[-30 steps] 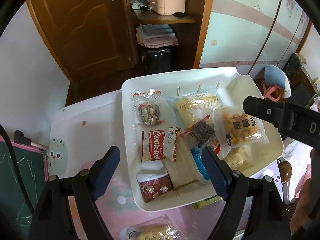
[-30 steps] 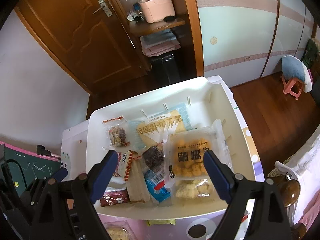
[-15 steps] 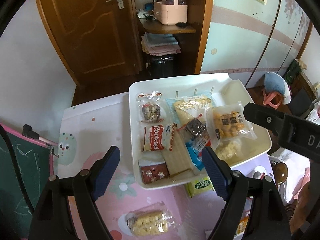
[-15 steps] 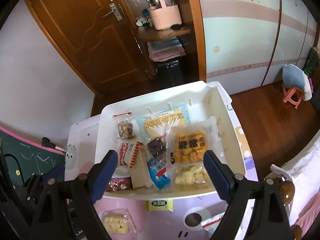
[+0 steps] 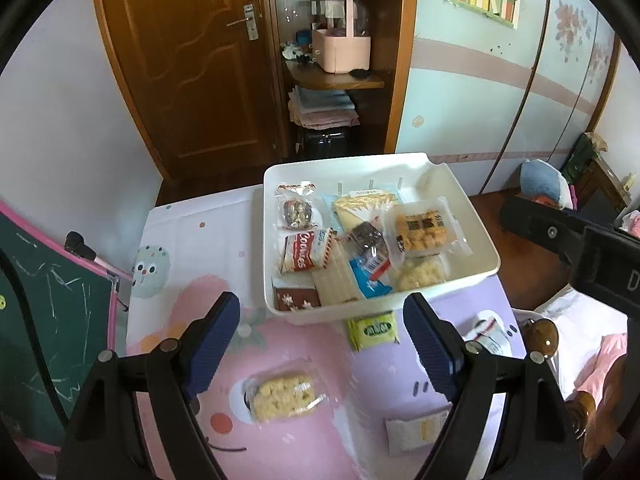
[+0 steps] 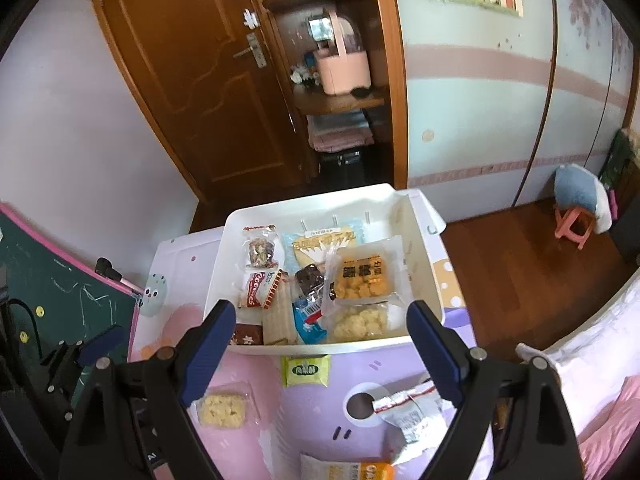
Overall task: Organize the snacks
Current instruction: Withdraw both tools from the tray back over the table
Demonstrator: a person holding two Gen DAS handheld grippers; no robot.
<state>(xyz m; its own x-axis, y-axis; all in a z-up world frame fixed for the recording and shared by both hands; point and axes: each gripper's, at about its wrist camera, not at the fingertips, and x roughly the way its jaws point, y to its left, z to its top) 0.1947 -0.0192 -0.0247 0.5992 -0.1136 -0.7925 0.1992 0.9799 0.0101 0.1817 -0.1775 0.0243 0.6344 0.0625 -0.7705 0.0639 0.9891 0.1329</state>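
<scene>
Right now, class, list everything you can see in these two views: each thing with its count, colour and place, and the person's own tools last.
tray: one, white, far side of the table, crowded with snack packets
Cookies packet: one, red and white, in the tray's left part
green packet: one, on the table against the tray's near wall
rice-crisp packet: one, clear with yellow contents, loose on the table
table cover: one, pink and lilac cartoon print
basket: one, pink, on a shelf beyond
door: one, brown
left gripper: open, empty
right gripper: open, empty

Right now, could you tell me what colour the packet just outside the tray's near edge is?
Yellow-green packet, clearest in the right wrist view.
</scene>
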